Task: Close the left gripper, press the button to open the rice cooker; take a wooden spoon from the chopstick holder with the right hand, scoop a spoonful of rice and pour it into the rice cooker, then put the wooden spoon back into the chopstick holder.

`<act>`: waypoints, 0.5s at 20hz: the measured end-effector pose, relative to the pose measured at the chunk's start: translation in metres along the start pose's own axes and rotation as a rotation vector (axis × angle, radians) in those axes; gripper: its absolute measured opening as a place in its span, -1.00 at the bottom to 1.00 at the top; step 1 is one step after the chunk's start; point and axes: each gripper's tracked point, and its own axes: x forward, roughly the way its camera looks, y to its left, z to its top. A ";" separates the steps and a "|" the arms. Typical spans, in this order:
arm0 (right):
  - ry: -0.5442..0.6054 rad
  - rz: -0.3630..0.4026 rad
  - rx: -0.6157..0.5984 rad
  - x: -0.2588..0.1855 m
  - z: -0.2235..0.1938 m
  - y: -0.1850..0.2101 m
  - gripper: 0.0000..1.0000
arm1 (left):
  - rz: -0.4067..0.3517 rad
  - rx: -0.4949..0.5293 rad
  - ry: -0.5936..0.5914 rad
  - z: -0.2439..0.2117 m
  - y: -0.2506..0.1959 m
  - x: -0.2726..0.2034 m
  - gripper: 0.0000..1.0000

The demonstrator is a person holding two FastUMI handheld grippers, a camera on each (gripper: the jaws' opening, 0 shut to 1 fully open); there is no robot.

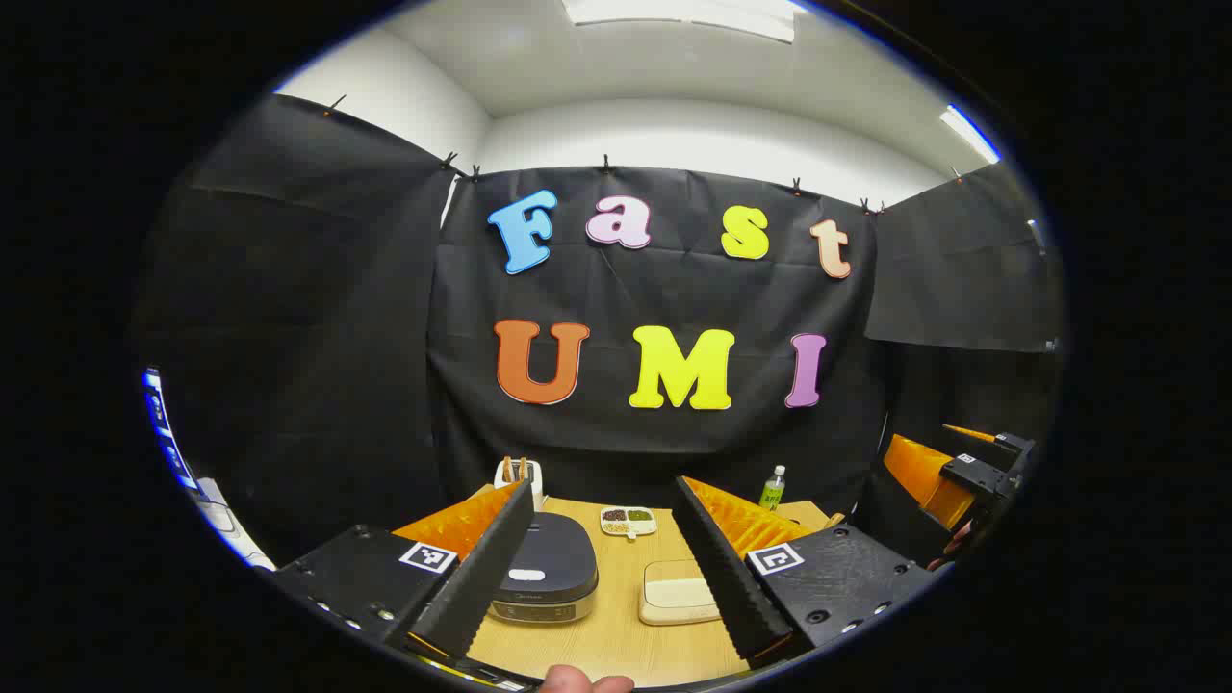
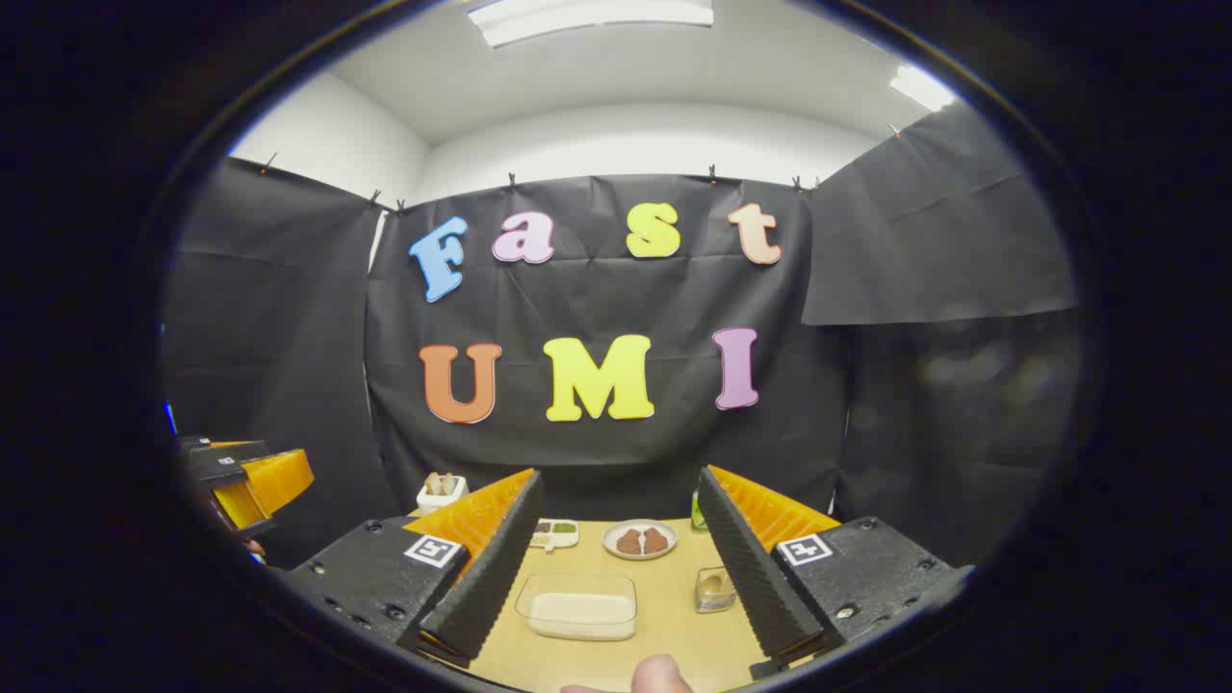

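Task at start; nothing done as far as the views show. Left gripper view: left gripper (image 1: pixel 602 568) held above the table (image 1: pixel 616 645), jaws spread wide, nothing between them; it has yet to be clenched for the button press. At 11 o'clock of the table, the holder (image 1: pixel 520 474) with wooden handles standing in it. Just below it the cooker (image 1: pixel 547 573), lid down. At 1 o'clock from the cooker a small divided dish (image 1: pixel 628 521); at 3 o'clock the rice tray (image 1: pixel 677 593). Far right, a bottle (image 1: pixel 772 487). Right gripper view: right gripper (image 2: pixel 616 568) likewise released and empty, rice tray (image 2: pixel 577 604) between its fingers, a plate (image 2: pixel 640 540) at 12 o'clock beyond. All steps remain.
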 end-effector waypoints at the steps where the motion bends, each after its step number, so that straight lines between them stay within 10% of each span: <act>1: -0.001 0.000 0.001 0.001 0.000 0.000 1.00 | 0.002 -0.002 -0.003 0.001 0.000 -0.001 0.89; 10: 0.010 0.005 0.005 0.009 -0.004 0.000 1.00 | -0.011 0.011 0.013 -0.001 -0.002 0.006 0.89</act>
